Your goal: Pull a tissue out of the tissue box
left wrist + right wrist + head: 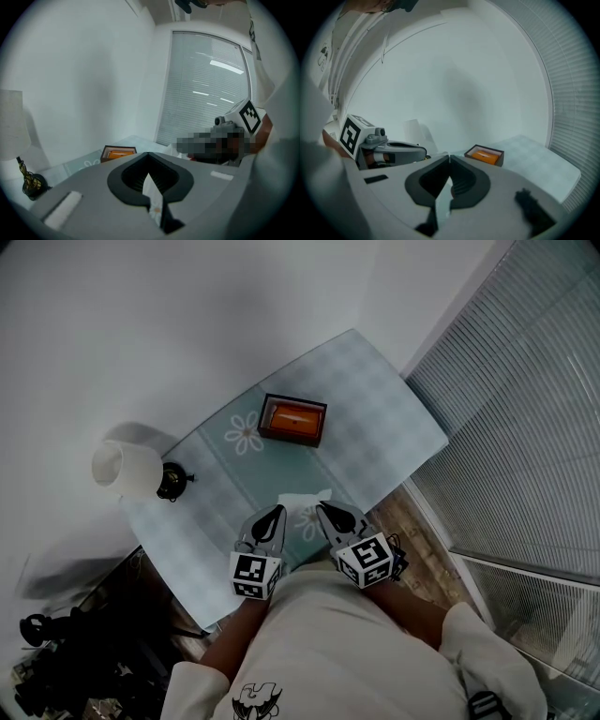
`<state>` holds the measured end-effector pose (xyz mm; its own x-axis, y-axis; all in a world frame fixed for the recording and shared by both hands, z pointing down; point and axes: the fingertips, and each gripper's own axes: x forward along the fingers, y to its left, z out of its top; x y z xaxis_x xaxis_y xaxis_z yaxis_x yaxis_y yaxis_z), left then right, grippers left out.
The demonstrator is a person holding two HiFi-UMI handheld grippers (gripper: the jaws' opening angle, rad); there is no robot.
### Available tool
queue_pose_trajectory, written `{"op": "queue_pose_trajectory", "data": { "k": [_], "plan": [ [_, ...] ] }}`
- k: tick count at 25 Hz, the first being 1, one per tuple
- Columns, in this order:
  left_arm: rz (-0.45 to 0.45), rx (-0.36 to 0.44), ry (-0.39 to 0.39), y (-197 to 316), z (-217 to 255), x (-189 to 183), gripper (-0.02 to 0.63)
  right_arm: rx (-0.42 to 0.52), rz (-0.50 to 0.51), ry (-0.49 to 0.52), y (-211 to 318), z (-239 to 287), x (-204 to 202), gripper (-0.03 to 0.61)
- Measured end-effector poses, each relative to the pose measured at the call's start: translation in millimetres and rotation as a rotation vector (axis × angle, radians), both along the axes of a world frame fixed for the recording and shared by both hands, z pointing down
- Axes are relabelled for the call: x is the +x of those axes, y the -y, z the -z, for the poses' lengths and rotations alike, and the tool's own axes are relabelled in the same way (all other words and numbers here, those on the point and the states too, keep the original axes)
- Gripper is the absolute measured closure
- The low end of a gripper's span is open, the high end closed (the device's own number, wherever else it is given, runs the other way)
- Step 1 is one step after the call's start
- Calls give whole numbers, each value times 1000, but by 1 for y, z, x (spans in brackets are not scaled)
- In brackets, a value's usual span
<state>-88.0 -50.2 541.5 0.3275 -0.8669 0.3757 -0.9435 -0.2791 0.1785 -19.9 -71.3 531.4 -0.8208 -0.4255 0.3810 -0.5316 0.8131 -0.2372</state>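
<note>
The tissue box (293,420), dark brown with an orange top, stands near the middle of the table with its pale blue checked cloth (375,399). It also shows far ahead in the left gripper view (118,153) and the right gripper view (485,155). My left gripper (278,510) and right gripper (322,507) sit side by side at the table's near edge. A white tissue (298,502) lies between them. Each gripper is shut on it: a thin white sheet (153,197) is caught in the left gripper (148,154), and a sheet (443,199) in the right gripper (449,156).
A white-shaded lamp (127,468) on a dark base (172,481) stands at the table's left end. Window blinds (525,409) run along the right. Dark equipment (56,662) sits on the floor at bottom left. The person's pale clothing fills the bottom of the head view.
</note>
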Motion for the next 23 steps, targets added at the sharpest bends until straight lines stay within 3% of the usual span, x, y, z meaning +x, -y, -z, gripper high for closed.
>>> {"op": "queue_pose_trajectory", "data": {
  "k": [23],
  "plan": [
    [-32,-45,-24,-5,-17,13,607,-41,-17,-19,-4,-15,6,566]
  ]
}}
